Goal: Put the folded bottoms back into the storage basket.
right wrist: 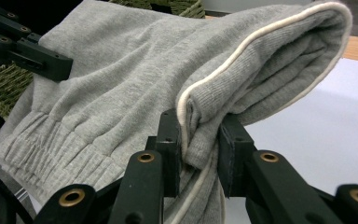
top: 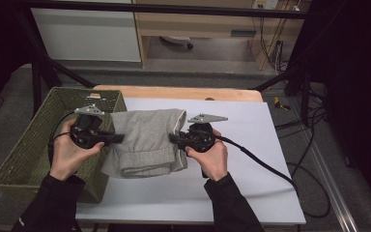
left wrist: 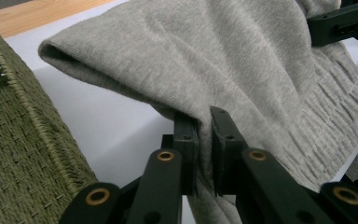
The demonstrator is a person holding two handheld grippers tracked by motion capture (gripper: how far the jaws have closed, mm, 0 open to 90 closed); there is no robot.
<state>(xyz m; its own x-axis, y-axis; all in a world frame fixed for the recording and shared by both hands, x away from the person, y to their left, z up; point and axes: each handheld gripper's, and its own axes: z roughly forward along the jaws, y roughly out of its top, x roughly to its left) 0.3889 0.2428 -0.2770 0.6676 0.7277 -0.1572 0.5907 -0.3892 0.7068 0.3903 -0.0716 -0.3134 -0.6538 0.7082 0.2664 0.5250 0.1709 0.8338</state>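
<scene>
A folded grey knit garment with a ribbed hem and white piping hangs a little above the white table sheet, held between both grippers. My left gripper is shut on its left edge, and the left gripper view shows the grey garment pinched between the two pads. My right gripper is shut on the garment's right side. There a thick fold of the garment with the white piping is clamped between its jaws.
A green woven basket stands at the table's left edge, just beside my left hand. The wooden table edge runs along the back. A black cable trails right from my right gripper across the sheet.
</scene>
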